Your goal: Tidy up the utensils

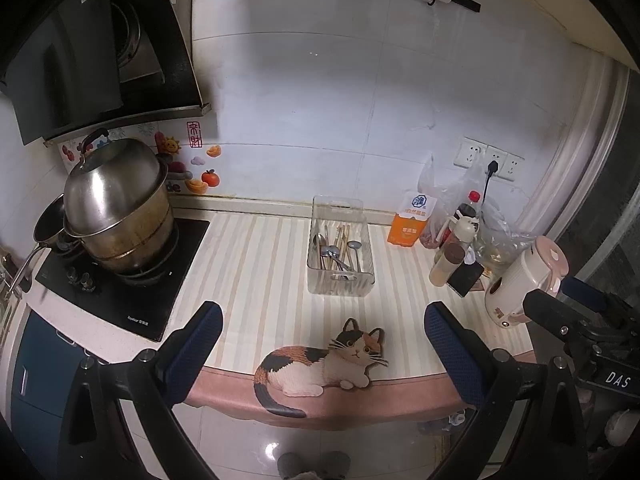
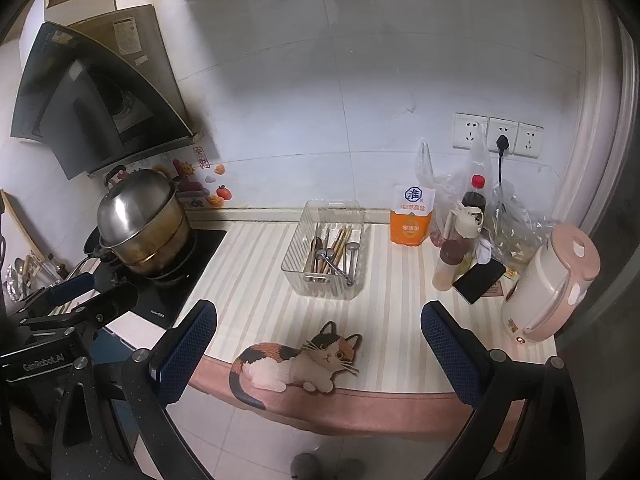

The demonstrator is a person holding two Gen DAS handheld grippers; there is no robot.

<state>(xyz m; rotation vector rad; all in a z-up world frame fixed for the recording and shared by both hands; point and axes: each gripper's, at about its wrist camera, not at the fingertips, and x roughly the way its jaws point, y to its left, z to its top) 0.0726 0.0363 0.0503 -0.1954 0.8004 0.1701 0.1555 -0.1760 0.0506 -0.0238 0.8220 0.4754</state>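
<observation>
Metal spoons (image 1: pixel 334 254) and chopsticks (image 1: pixel 343 236) all lie jumbled in the clear bin (image 1: pixel 320 284) mid-tabletop (image 1: pixel 256 264), none loose, either sorted or awaiting sorting, while both the left hand-held gripper (image 1: pixel 322 344) and the right hand-held gripper (image 2: pixel 320 344) hover spread and empty off its front edge.

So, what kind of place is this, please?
A home kitchen, most likely: a steel pot on a gas stove under a range hood, and a clear bin of spoons and chopsticks on the counter.

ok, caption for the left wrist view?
Open left gripper facing a clear bin of mixed utensils on a striped mat.
</observation>
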